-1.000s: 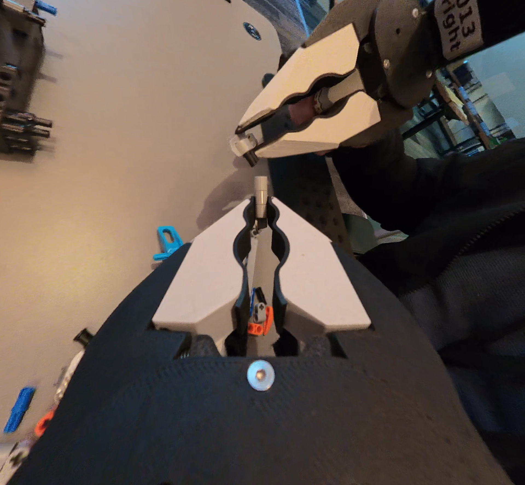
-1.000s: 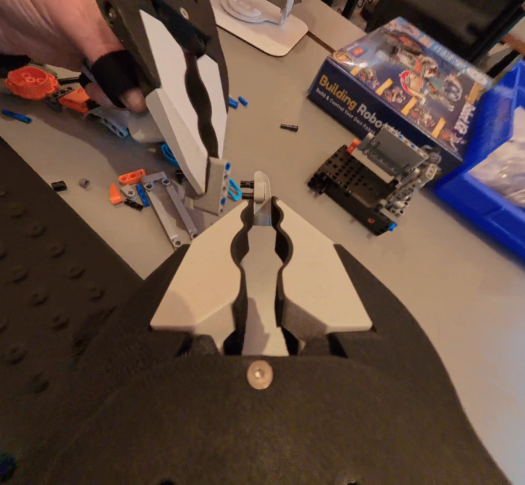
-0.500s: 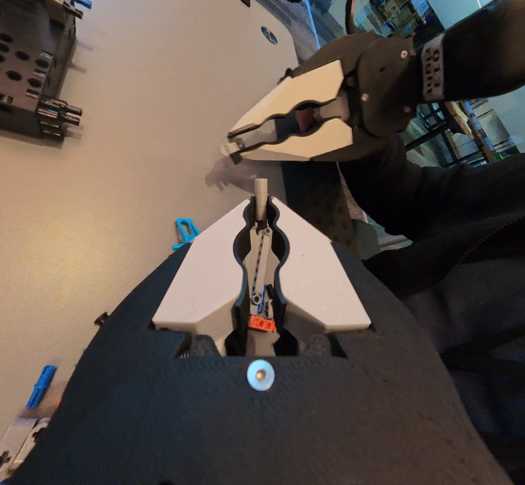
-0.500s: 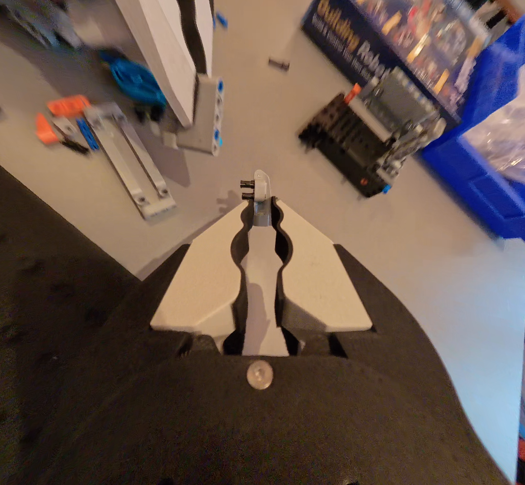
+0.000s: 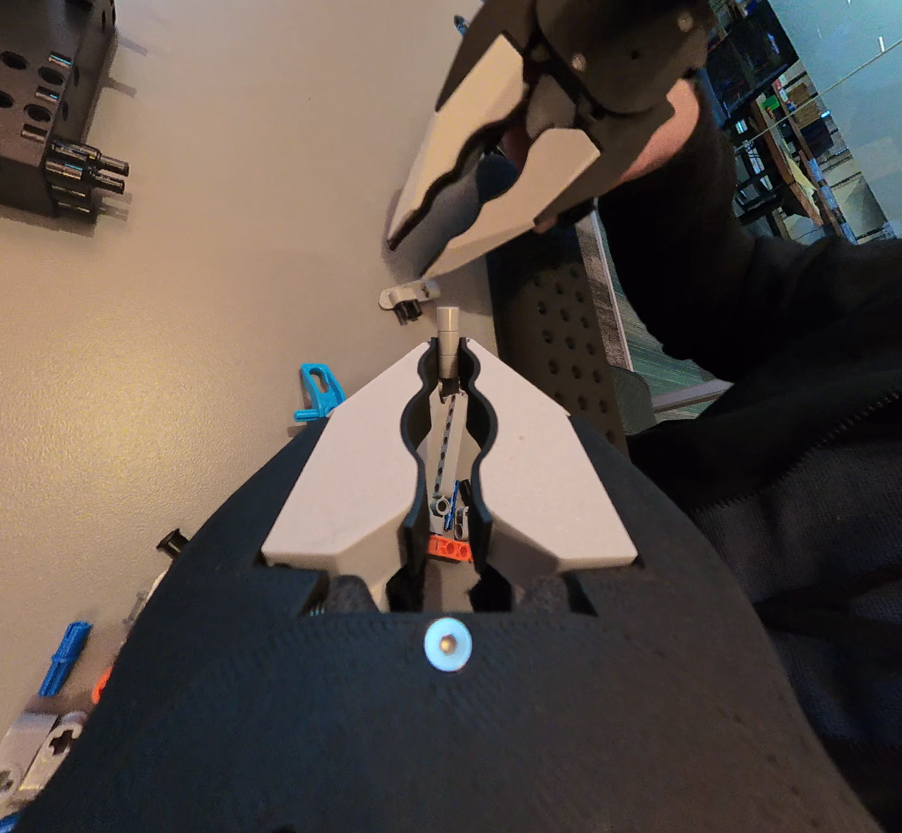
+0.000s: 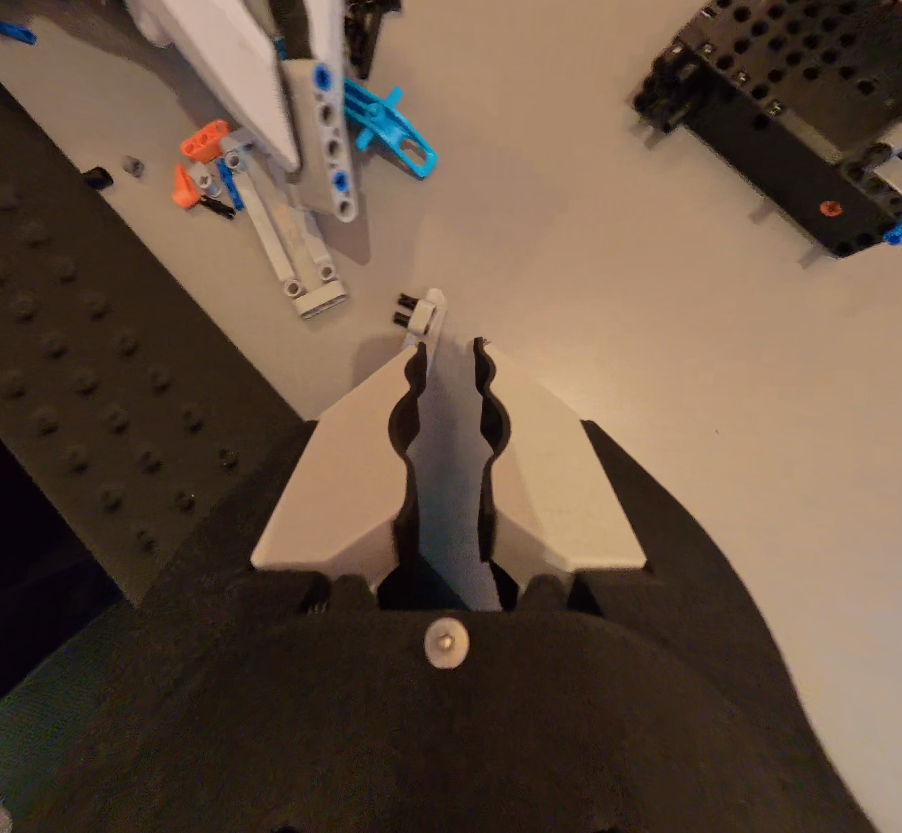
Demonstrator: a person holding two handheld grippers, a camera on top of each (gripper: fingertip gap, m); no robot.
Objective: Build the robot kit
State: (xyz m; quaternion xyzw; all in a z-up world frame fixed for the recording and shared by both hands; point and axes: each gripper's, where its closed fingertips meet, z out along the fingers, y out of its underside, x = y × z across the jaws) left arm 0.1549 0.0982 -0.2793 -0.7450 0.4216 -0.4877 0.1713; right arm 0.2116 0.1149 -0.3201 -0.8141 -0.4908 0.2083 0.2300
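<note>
The left gripper is clamped on a grey beam, a long holed strip carrying two blue pins, held upright over the bench. The right gripper stands narrowly parted and holds nothing; a small grey connector with two black pins lies on the bench touching the tip of its left finger, and the left wrist view shows the same connector just below that gripper's tips. No writing or brand mark can be read in either view.

Left of the held beam lie two orange pieces, a long grey frame flat on the bench, and one black pin. One sky-blue curved piece lies just right of the beam. Far right sits one black holed block assembly, with a red pin and a blue pin on its near face. A dark studded mat borders the bench at left. A person's dark sleeve shows behind the right gripper in the left wrist view.
</note>
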